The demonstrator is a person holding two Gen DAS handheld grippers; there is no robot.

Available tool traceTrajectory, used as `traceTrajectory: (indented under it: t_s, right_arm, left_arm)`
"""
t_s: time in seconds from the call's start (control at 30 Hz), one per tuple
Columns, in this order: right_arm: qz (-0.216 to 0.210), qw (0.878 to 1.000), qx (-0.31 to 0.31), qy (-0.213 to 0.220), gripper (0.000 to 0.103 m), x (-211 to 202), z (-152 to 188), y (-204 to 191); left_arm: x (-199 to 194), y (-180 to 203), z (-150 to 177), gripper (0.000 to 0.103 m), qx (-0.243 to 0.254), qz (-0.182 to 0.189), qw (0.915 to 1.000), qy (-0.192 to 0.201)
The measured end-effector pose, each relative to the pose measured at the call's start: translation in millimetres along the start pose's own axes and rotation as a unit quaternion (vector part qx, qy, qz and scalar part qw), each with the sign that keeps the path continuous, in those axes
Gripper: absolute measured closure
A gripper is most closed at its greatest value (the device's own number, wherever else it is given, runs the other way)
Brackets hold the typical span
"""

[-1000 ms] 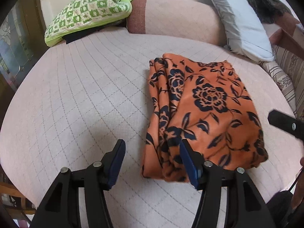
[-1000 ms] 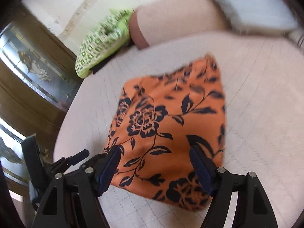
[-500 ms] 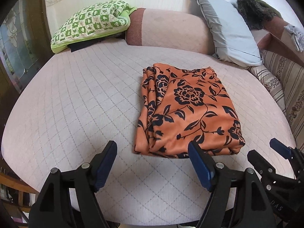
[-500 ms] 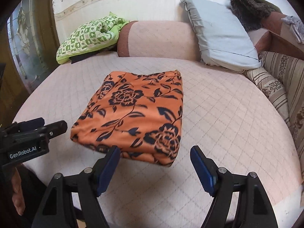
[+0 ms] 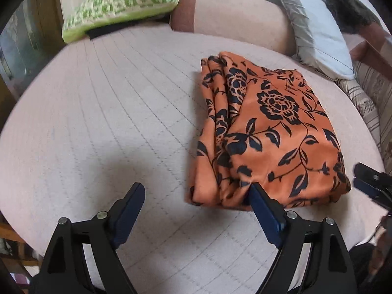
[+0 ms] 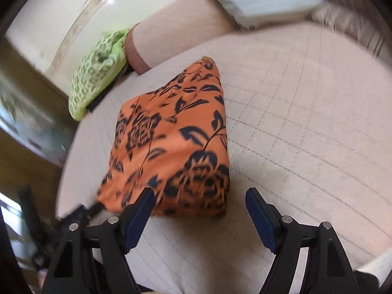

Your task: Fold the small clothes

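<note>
An orange cloth with black flowers lies folded into a thick rectangle on the pink quilted bed. My left gripper is open and empty just before the cloth's near left corner, its right finger at the cloth's edge. In the right wrist view the cloth lies ahead and left. My right gripper is open and empty at the cloth's near right corner, its left finger over the near edge. The right gripper's tip shows at the left view's right edge.
A green checked pillow and a pink bolster lie at the bed's far end. A grey pillow leans at the far right beside a striped cushion. A wooden cabinet stands left.
Both grippers have moved back in toward the cloth's near edge after pulling away from it. Both stay open. The right view has tilted. The cloth has not moved.
</note>
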State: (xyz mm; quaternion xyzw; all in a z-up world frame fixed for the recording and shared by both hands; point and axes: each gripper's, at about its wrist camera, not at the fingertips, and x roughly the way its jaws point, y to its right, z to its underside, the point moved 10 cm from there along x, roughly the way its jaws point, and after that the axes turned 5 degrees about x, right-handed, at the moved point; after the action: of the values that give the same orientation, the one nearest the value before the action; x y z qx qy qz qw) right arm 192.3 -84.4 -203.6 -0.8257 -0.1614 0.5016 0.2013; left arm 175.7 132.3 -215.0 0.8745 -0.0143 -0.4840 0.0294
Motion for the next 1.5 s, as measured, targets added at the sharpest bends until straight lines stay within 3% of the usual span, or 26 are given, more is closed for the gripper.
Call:
traceTrajectory:
  t_s: [0.17,0.23,0.27,0.33,0.37,0.4,0.5,0.53,0.57,0.6,0.67,0.77,0.87,0.97,1.03,1.07,1.13,1.17,1.27,1.4,1.5]
  right_arm:
    - [-0.055,0.996,0.045,-0.046,0.023,35.5,-4.3,0.3]
    - [-0.044,0.996,0.036,-0.063,0.024,48.2,2.5,-2.4]
    - [-0.045,0.996,0.032,-0.069,0.030,52.1,5.3,-4.1]
    - [-0.023,0.997,-0.002,-0.071,0.044,56.9,11.0,-10.6]
    - [0.007,0.997,-0.040,-0.059,0.054,53.1,12.0,-15.6]
    - [0.025,0.996,-0.068,-0.049,0.057,47.8,12.5,-21.1]
    - [0.072,0.987,-0.139,-0.031,0.059,41.4,17.9,-30.9]
    - [0.077,0.987,-0.135,-0.047,0.052,50.1,20.8,-24.8]
    - [0.067,0.989,-0.110,-0.066,0.044,59.4,22.1,-16.3]
    - [0.030,0.995,-0.070,-0.067,0.041,59.6,19.2,-11.7]
    - [-0.003,0.997,-0.042,-0.063,0.027,53.9,16.9,-7.1]
    - [-0.035,0.996,-0.055,-0.053,0.027,45.9,18.7,-6.8]
    - [-0.058,0.997,-0.040,-0.030,0.027,36.0,15.2,0.7]
    - [-0.074,0.997,-0.036,0.002,0.027,23.1,3.8,5.8]
    - [-0.088,0.995,-0.033,0.030,0.027,8.6,-4.9,9.0]
    - [-0.093,0.995,-0.031,0.035,0.027,4.5,-10.5,8.0]
    - [-0.099,0.993,-0.037,0.055,0.027,-3.1,-16.7,8.6]
    - [-0.097,0.992,-0.042,0.066,0.027,-8.3,-20.6,10.7]
    - [-0.109,0.991,-0.031,0.071,0.027,-11.6,-26.3,13.9]
    - [-0.142,0.988,0.001,0.060,0.027,-10.1,-29.4,18.0]
    - [-0.155,0.987,0.017,0.050,0.027,-5.6,-29.1,20.1]
  left_arm:
    - [9.9,4.6,0.7,0.016,-0.024,0.027,0.9993,0.004]
    - [30.4,2.8,11.7,0.016,-0.027,0.018,0.9988,-0.038]
    - [36.6,1.4,15.0,0.016,-0.033,0.020,0.9981,-0.047]
    - [31.6,3.5,14.0,0.029,-0.027,0.018,0.9987,-0.039]
    - [26.6,10.3,14.2,0.046,-0.019,0.030,0.9987,-0.037]
    - [23.8,12.9,15.0,0.051,-0.014,0.029,0.9988,-0.036]
    - [25.6,18.2,16.5,0.049,0.001,0.012,0.9991,-0.042]
    - [23.3,17.7,15.1,0.049,-0.003,0.016,0.9990,-0.040]
    - [18.2,16.1,12.6,0.049,-0.007,0.026,0.9989,-0.037]
    - [10.3,13.1,9.5,0.049,-0.008,0.031,0.9990,-0.032]
    - [-9.4,2.3,-0.5,0.043,-0.012,0.017,0.9998,-0.005]
    - [-36.8,-2.0,-31.3,0.037,-0.010,0.001,0.9982,0.058]
    - [-31.2,26.4,-69.9,0.037,0.040,0.002,0.9949,0.092]
    - [5.4,49.6,-93.2,0.036,0.076,-0.002,0.9944,0.074]
    - [48.6,42.2,-97.2,0.037,0.081,-0.056,0.9948,0.027]
    - [72.1,35.5,-90.4,0.032,0.079,-0.075,0.9939,-0.010]
    - [83.3,18.6,-89.8,0.016,0.037,-0.072,0.9967,-0.004]
    - [83.0,13.6,-89.3,0.014,0.026,-0.069,0.9973,-0.008]
    - [69.2,12.6,-94.3,0.017,-0.002,-0.030,0.9995,-0.007]
    - [42.5,15.6,-126.3,0.017,0.022,-0.051,0.9967,0.059]
    - [66.8,18.4,-144.0,0.017,0.024,-0.062,0.9971,0.037]
